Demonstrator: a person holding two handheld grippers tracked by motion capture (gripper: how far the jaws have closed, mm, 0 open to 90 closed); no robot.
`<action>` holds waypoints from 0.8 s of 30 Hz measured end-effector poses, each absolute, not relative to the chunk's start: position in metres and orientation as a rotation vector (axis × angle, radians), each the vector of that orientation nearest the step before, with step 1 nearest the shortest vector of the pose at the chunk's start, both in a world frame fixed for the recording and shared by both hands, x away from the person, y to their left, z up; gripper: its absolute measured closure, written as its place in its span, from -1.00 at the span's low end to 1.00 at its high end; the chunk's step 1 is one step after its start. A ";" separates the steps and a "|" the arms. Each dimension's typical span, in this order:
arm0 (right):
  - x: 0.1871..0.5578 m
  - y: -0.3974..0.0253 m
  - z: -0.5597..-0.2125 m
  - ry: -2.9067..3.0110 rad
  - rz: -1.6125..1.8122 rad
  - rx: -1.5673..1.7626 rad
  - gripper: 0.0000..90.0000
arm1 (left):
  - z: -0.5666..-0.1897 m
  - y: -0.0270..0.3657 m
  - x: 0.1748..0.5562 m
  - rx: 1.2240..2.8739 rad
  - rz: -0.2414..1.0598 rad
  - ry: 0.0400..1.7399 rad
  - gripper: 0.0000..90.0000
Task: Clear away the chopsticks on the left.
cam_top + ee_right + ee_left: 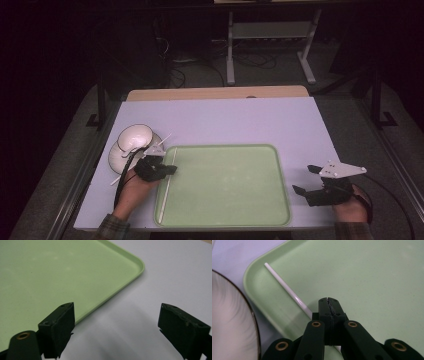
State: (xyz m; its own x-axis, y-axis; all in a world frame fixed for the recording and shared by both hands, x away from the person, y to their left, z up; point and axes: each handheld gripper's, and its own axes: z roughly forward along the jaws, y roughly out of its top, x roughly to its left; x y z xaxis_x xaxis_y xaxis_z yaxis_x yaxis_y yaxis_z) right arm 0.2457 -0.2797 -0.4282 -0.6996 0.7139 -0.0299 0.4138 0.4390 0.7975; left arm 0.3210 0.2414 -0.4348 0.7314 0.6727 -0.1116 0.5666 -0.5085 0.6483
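Right now the left gripper (167,169) is sitting over the tray's (225,220) left edge, lower left of the high view, w/ jaws together on a thin white stick (287,287). In the left gripper view the stick is running from upper left down under the closed jaws, lying along the tray floor just inside the rim. Looks like the step in hand is placing the stick in the tray. A second stick (165,138) seems to be lying by the plates (131,142) at the tray's upper left corner. Next move prob. calls for opening the jaws and lifting clear w/o dragging the stick, then going for the other one.

The right gripper (307,180) is idling at lower right, off the tray on the table (225,120), jaws wide apart, holding and touching nothing.
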 end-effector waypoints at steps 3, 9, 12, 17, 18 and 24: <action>0.246 -0.280 -0.428 2.334 1.143 0.960 -0.71 | -0.435 0.244 0.319 2.242 0.204 0.938 1.00; 0.246 -0.279 -0.428 2.336 1.141 0.960 -0.71 | -0.435 0.248 0.315 2.234 0.205 0.941 1.00; 0.246 -0.279 -0.428 2.335 1.140 0.961 -0.71 | -0.435 0.247 0.315 2.238 0.200 0.935 1.00; 0.246 -0.279 -0.428 2.335 1.138 0.961 -0.71 | -0.435 0.246 0.315 2.237 0.203 0.927 0.99; 0.246 -0.279 -0.429 2.337 1.135 0.960 -0.71 | -0.434 0.247 0.315 2.230 0.201 0.926 0.92; 0.247 -0.279 -0.430 2.344 1.129 0.957 -0.71 | -0.429 0.247 0.314 2.202 0.200 0.916 0.51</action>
